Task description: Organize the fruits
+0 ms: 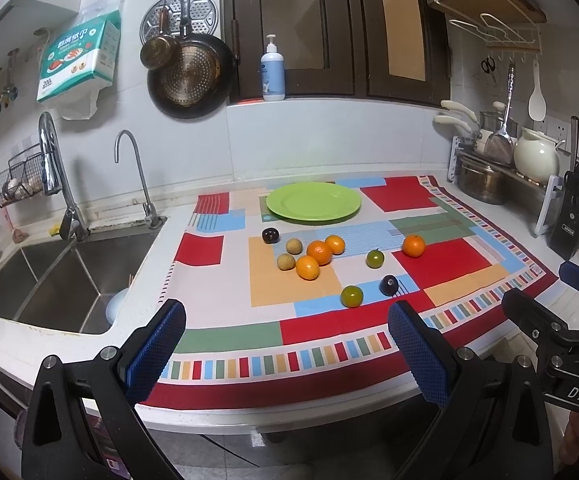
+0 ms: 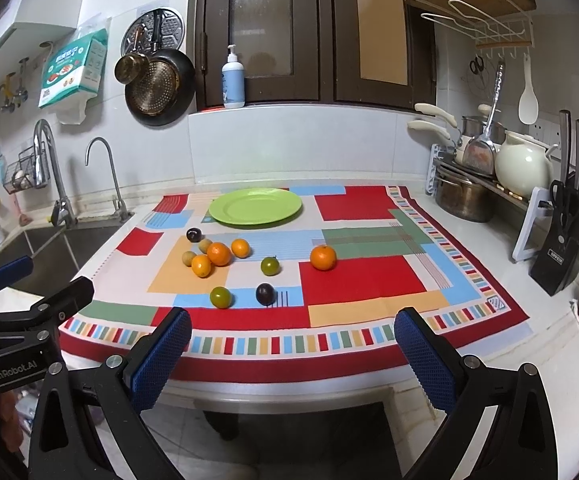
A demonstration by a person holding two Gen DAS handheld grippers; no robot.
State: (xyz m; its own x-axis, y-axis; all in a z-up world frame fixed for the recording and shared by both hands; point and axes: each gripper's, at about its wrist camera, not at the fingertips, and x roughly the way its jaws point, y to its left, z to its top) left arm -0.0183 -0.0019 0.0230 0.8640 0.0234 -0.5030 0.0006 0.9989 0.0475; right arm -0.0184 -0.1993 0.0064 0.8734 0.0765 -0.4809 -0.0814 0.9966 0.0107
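Note:
A green plate (image 1: 313, 201) (image 2: 255, 206) lies empty at the back of a colourful cloth (image 1: 441, 268) (image 2: 363, 280). In front of it sit a cluster of oranges (image 1: 319, 252) (image 2: 218, 253), a lone orange (image 1: 413, 245) (image 2: 323, 257), two tan fruits (image 1: 286, 261) (image 2: 189, 258), two dark plums (image 1: 388, 285) (image 2: 265, 293) and two green fruits (image 1: 351, 296) (image 2: 220, 297). My left gripper (image 1: 285, 334) hangs open before the counter edge, holding nothing. My right gripper (image 2: 292, 338) is open and empty too, to the right of the left one.
A steel sink (image 1: 61, 276) with two taps lies left of the cloth. A dish rack with pots and a cream kettle (image 2: 523, 166) stands at the right, beside a knife block (image 2: 565, 248). A soap bottle (image 1: 272, 72) stands on the sill; pans hang on the wall.

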